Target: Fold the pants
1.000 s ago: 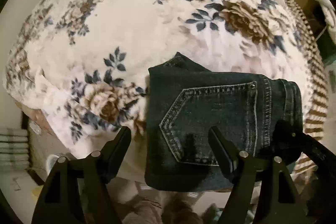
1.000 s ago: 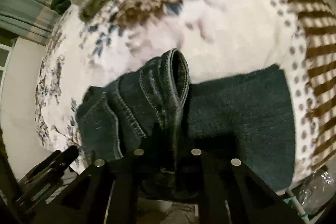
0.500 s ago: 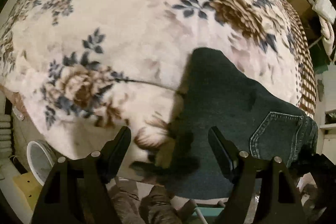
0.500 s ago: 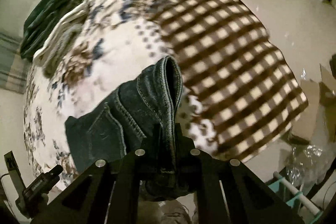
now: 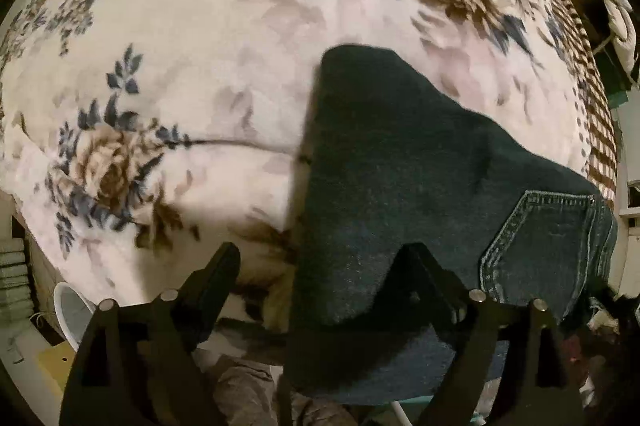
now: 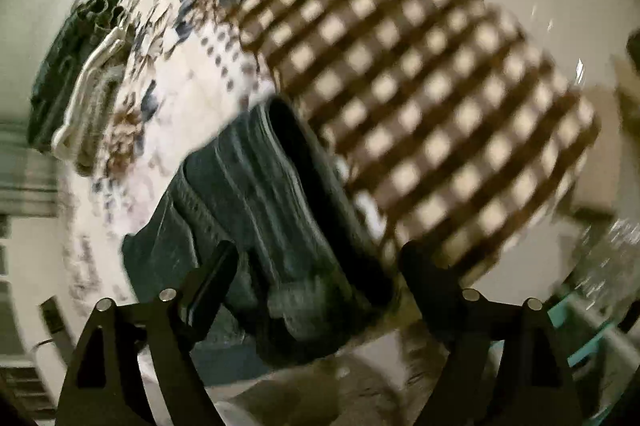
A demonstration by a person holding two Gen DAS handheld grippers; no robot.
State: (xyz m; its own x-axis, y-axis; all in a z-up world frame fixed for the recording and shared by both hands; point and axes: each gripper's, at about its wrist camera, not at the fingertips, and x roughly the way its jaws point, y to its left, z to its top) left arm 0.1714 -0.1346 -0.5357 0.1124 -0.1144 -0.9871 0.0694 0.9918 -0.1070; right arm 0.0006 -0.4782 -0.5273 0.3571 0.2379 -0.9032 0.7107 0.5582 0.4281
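The dark jeans (image 5: 420, 186) lie on the bed's floral blanket (image 5: 200, 46), their waistband between the just-opened, not pressing jaws of the right hand-held gripper (image 6: 316, 262); the left hand-held gripper (image 5: 320, 262), also just widened, holds nothing.

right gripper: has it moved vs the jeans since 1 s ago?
Yes. The right gripper swung from over the floral blanket toward the brown checked part. Its jaws have just been opening, and the jeans waistband lies loose between them.

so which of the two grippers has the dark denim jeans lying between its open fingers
The right gripper: the dark denim jeans waistband lies between its open fingers. The left gripper straddles only their edge.
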